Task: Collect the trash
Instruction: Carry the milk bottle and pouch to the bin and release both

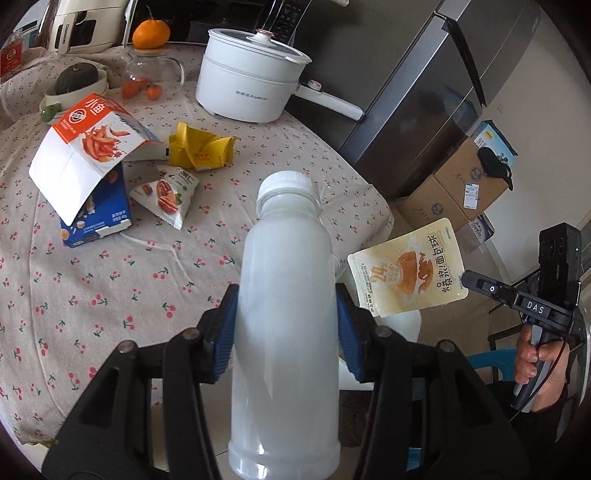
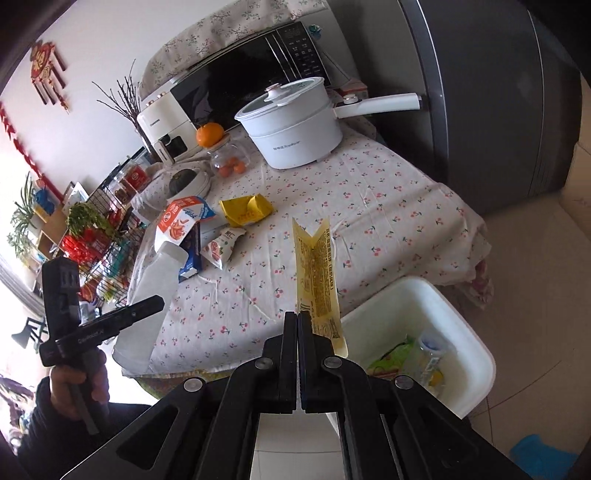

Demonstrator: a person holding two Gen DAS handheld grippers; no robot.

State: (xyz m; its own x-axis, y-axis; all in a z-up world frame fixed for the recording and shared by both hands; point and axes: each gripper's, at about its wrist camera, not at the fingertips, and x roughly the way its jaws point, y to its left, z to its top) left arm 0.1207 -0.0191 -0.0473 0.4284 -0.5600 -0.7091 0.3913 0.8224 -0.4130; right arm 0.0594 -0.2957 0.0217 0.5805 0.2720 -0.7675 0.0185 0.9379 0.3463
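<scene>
My left gripper [image 1: 286,306] is shut on a white plastic bottle [image 1: 286,325] and holds it above the table's near edge; the bottle also shows in the right wrist view [image 2: 151,288]. My right gripper [image 2: 297,321] is shut on a yellowish bread-ball wrapper [image 2: 317,273], held near the rim of the white bin [image 2: 469,332]; the wrapper also shows in the left wrist view [image 1: 406,269]. On the cherry-print tablecloth [image 1: 110,288] lie an orange-and-white carton [image 1: 88,151], a blue box [image 1: 99,218], a pecan packet [image 1: 166,195] and a crumpled yellow wrapper [image 1: 201,147].
A white electric pot [image 1: 247,85], a glass jar topped by an orange [image 1: 151,33] and a bowl with a dark squash [image 1: 75,79] stand at the table's back. A grey fridge [image 1: 424,92] and cardboard boxes [image 1: 454,184] are to the right. The bin holds some trash [image 2: 410,362].
</scene>
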